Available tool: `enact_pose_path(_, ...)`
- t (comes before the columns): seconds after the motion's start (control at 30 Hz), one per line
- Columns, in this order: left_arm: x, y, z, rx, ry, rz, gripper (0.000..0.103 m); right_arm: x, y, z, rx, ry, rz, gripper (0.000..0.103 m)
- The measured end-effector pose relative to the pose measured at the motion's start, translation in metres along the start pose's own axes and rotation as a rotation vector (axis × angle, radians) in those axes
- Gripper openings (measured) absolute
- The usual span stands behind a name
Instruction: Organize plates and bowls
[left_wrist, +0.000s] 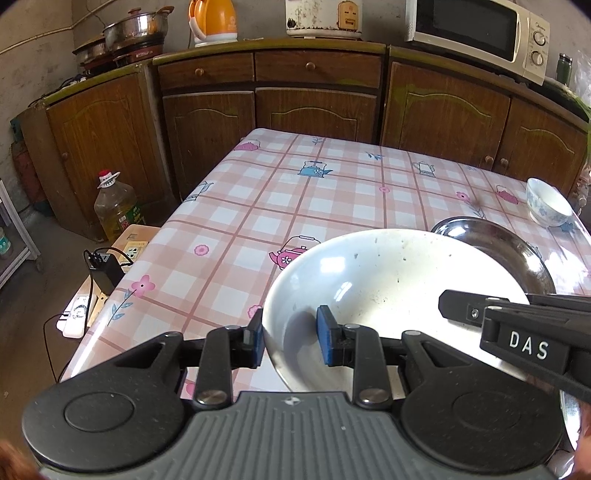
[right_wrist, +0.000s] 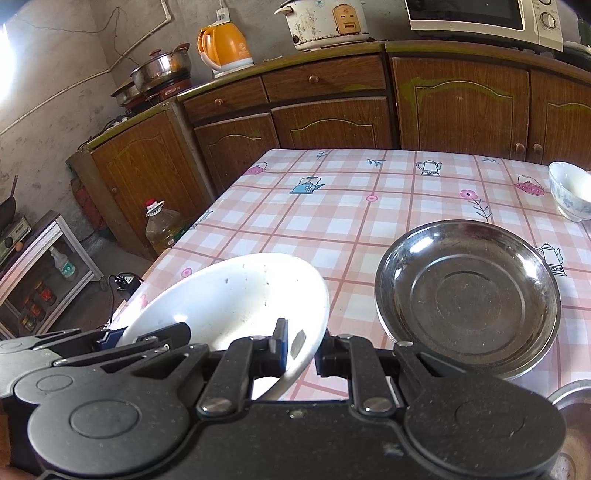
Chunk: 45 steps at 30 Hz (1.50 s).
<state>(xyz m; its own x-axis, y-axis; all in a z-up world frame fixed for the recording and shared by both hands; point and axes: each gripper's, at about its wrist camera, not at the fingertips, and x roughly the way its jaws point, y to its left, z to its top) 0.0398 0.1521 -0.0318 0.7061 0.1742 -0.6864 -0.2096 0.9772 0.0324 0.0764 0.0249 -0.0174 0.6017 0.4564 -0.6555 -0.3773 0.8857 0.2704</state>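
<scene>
A: In the left wrist view, nearest the lens, the left gripper (left_wrist: 290, 341) has its jaws narrowed onto the rim of the white plate (left_wrist: 388, 277), one blue pad outside the edge and one inside

B: So it holds the plate by the near left rim. And the black arm on the right?

A: That's the right gripper (left_wrist: 458, 304), reaching over the plate's right side, probably to share the load of a wide dish. Behind sits the steel plate (left_wrist: 517, 243), beside it the small bowl (left_wrist: 548, 203), all on the checked table (left_wrist: 295, 192)

B: And the right wrist view?

A: Closest, the right gripper (right_wrist: 301, 349) is clamped tight on the white plate's (right_wrist: 229, 295) right rim; the plate tilts above the table (right_wrist: 332, 206), the left gripper (right_wrist: 110, 338) on its far edge. The steel plate (right_wrist: 465, 295) lies just right, likely the stacking spot, and the bowl (right_wrist: 570, 192) beyond
</scene>
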Motion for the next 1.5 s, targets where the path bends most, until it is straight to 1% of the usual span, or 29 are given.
enact_pose_path(0.93, -0.005, -0.005, -0.02, 0.028, 0.034, -0.014, 0.028, -0.01, -0.004, -0.024, -0.045, 0.036, 0.002, 0.02)
enact_pose_path(1.5, -0.008, -0.01, -0.029, 0.046, 0.042, -0.02, 0.028, -0.014, -0.009, -0.033, -0.042, 0.051, 0.004, 0.02)
